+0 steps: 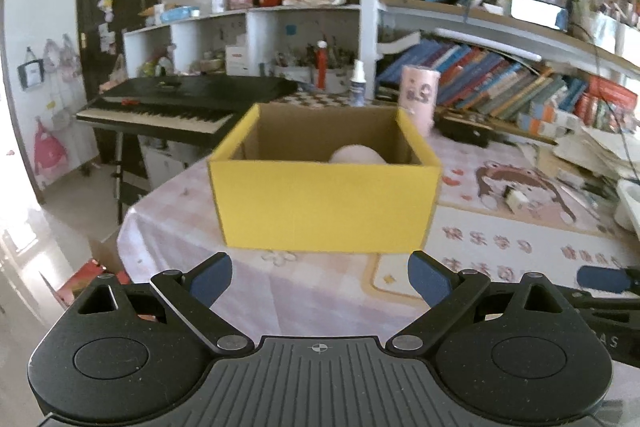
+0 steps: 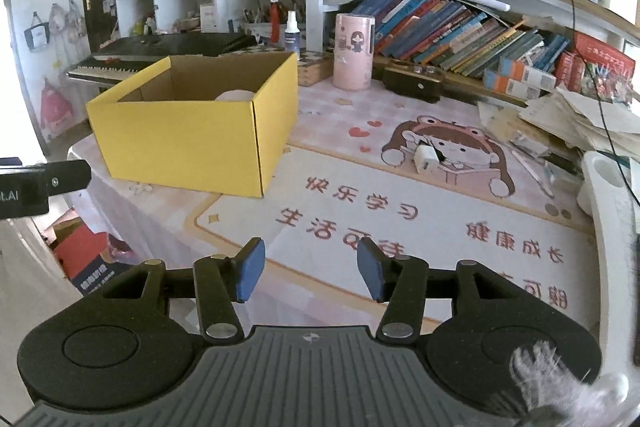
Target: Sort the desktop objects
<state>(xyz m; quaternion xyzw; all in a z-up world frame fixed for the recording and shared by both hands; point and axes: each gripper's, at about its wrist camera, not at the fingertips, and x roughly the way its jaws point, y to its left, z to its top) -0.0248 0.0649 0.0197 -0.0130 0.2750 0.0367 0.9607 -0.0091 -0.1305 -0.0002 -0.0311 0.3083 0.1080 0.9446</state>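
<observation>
A yellow cardboard box (image 1: 324,203) stands open on the pink desk mat (image 1: 500,239), with a pale pink round object (image 1: 356,155) inside; the box also shows in the right wrist view (image 2: 180,147), with the round object (image 2: 234,95) in it. My left gripper (image 1: 320,279) is open and empty just in front of the box. My right gripper (image 2: 310,275) is open and empty over the mat (image 2: 400,219), right of the box. A small white charger block (image 2: 425,159) lies on the mat's cartoon picture; it also shows in the left wrist view (image 1: 517,201).
A pink cylindrical canister (image 2: 353,51) and a small spray bottle (image 2: 292,35) stand behind the box. A black case (image 2: 412,79), leaning books (image 2: 460,35) and a paper pile (image 2: 568,123) line the back right. A keyboard piano (image 1: 168,107) is left of the desk.
</observation>
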